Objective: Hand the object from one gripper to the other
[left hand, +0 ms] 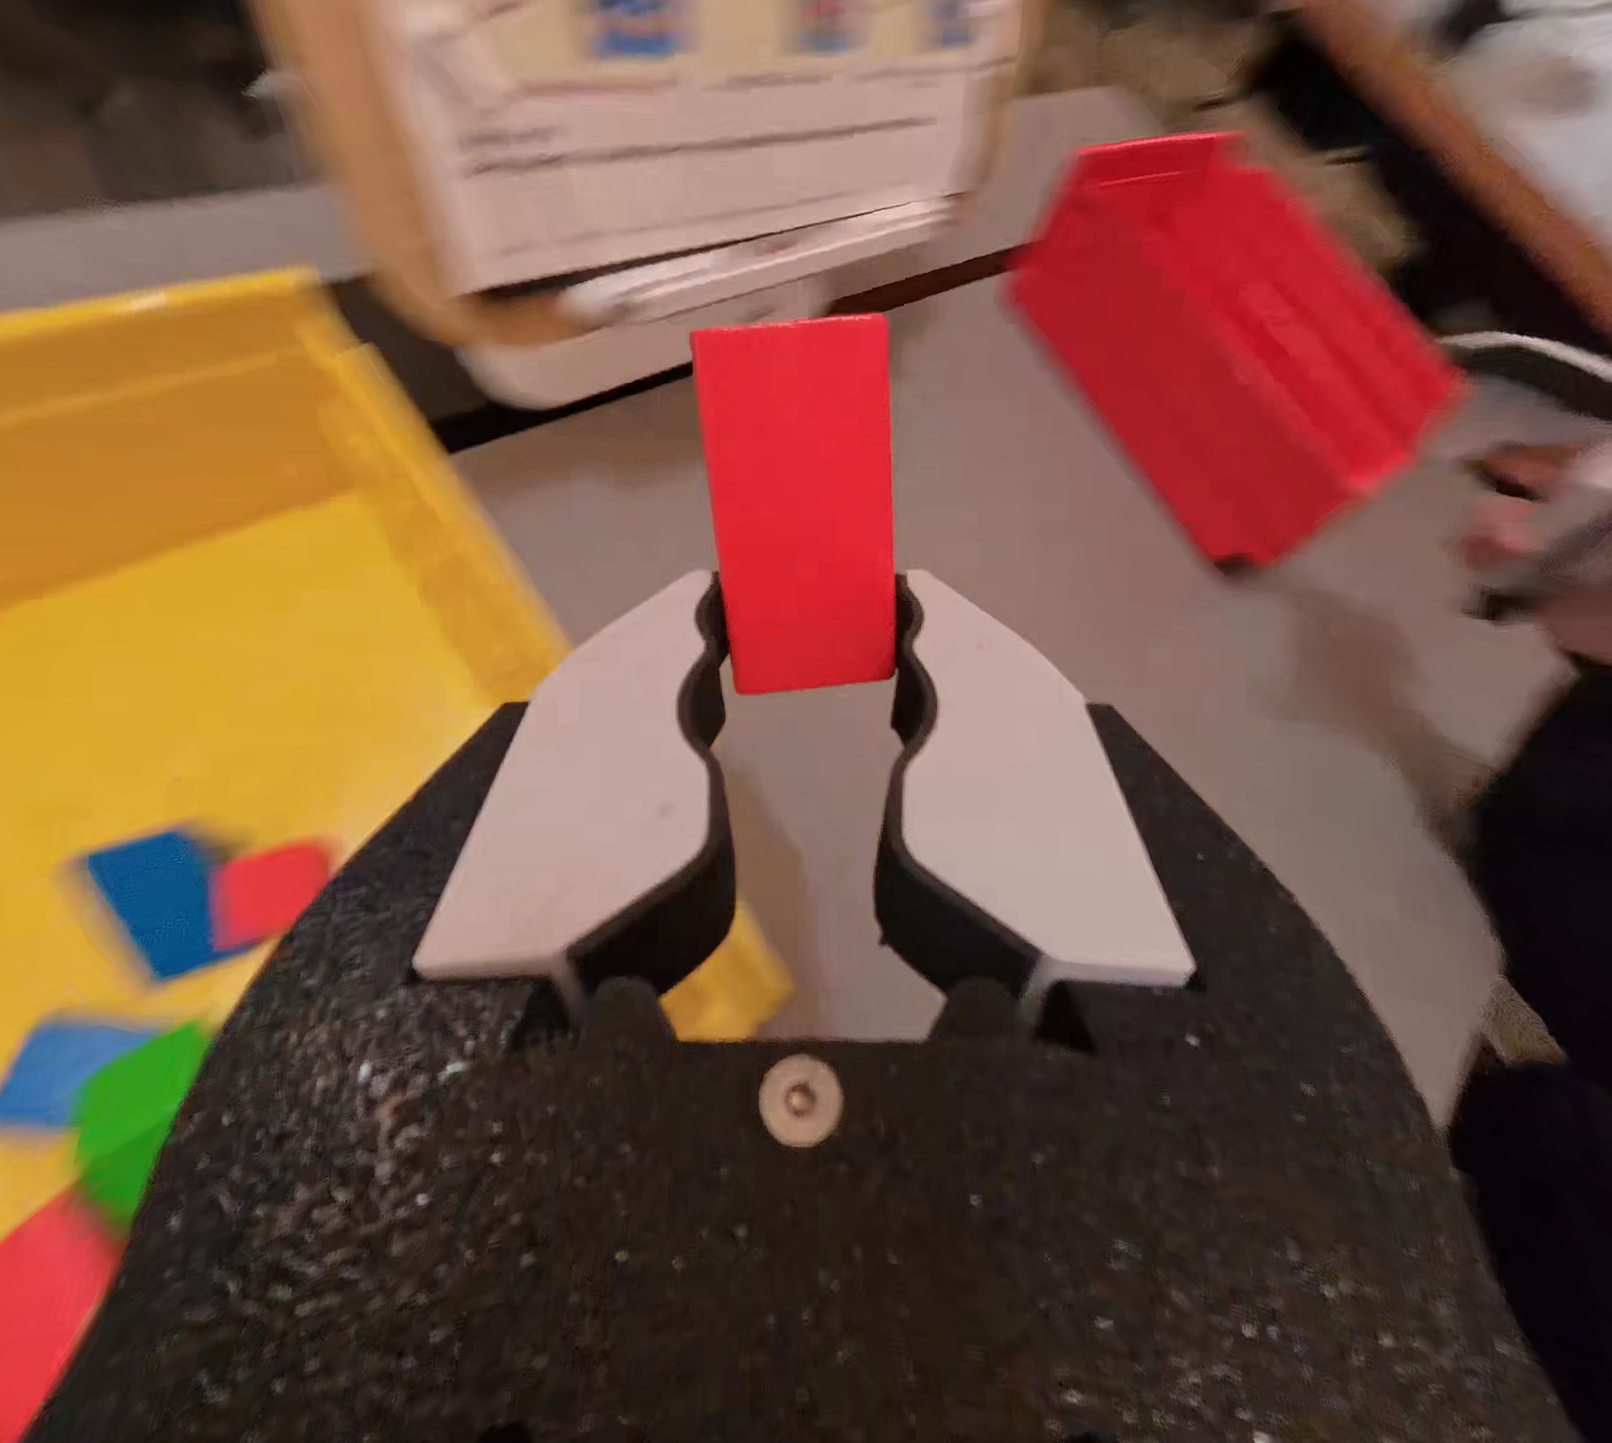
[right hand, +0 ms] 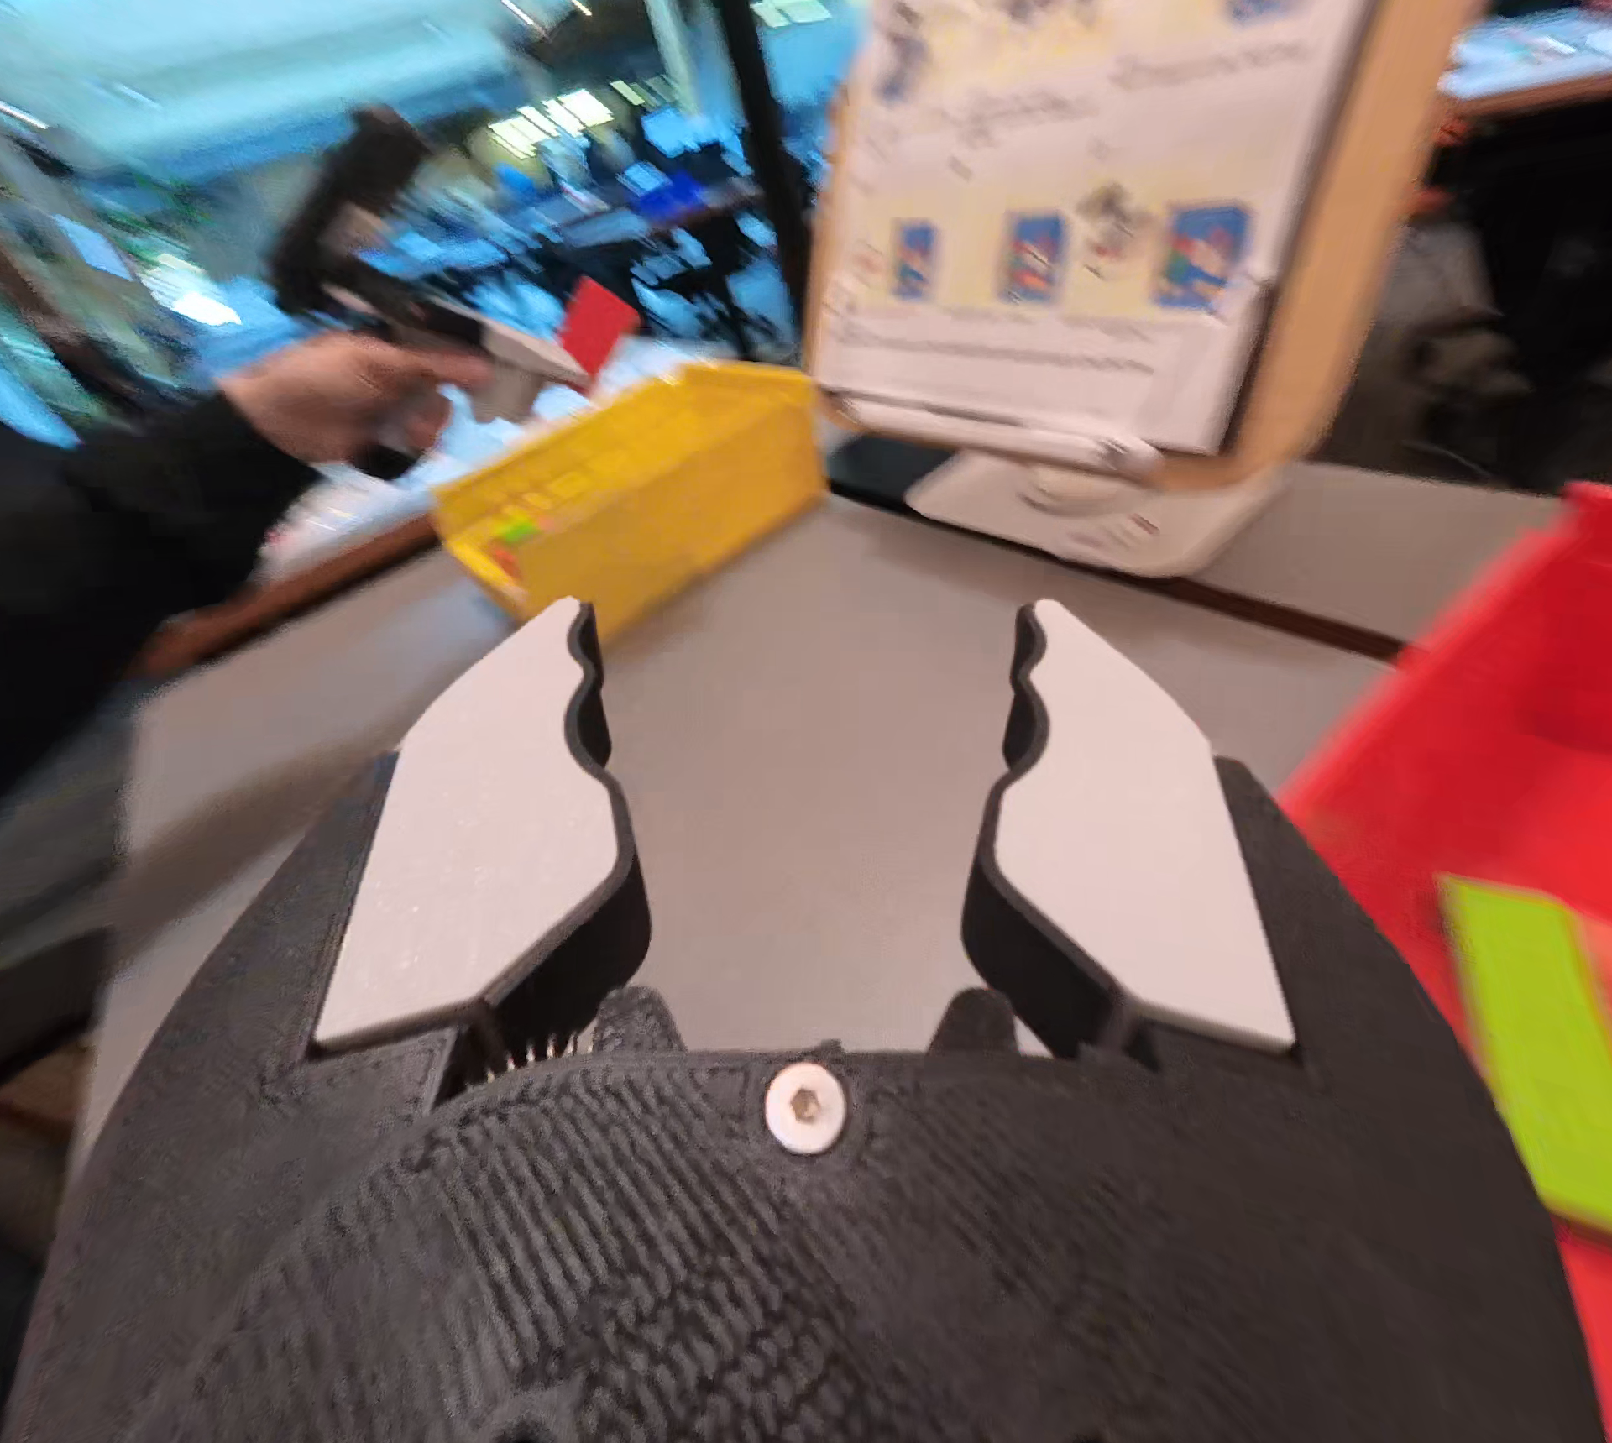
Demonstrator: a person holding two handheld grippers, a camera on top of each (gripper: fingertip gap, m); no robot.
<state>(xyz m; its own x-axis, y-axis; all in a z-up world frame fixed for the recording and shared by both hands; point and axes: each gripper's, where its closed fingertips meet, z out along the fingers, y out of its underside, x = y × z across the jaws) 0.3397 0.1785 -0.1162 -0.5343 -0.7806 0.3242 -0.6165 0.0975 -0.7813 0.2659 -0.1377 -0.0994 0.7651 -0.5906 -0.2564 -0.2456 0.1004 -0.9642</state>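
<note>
**Red block in the left gripper, right gripper wide and bare**

The left gripper holds a flat red block by its lower end. Both dark pads press against the block's two narrow sides, and the block stands upright out of the fingertips, clear of the grey tabletop below it. In the right wrist view the same gripper shows far off at the left, carried by a hand in a dark sleeve, with the red block sticking up from its tip above the yellow bin.

The right gripper stands wide, its two grey fingers well apart with only tabletop showing between them; nothing is in its grasp.

A yellow bin sits toward the left edge of the tabletop. Inside it lie loose blocks: a blue one touching a red one, and nearer the camera another blue, a green and a red, all blurred. A red bin sits toward the right edge, tilted in the left wrist view; in the right wrist view it lies just beside the right gripper with a lime-green block in it. At the far edge, between the bins, stands a white device holding a wood-framed board covered with printed sheets.
</note>
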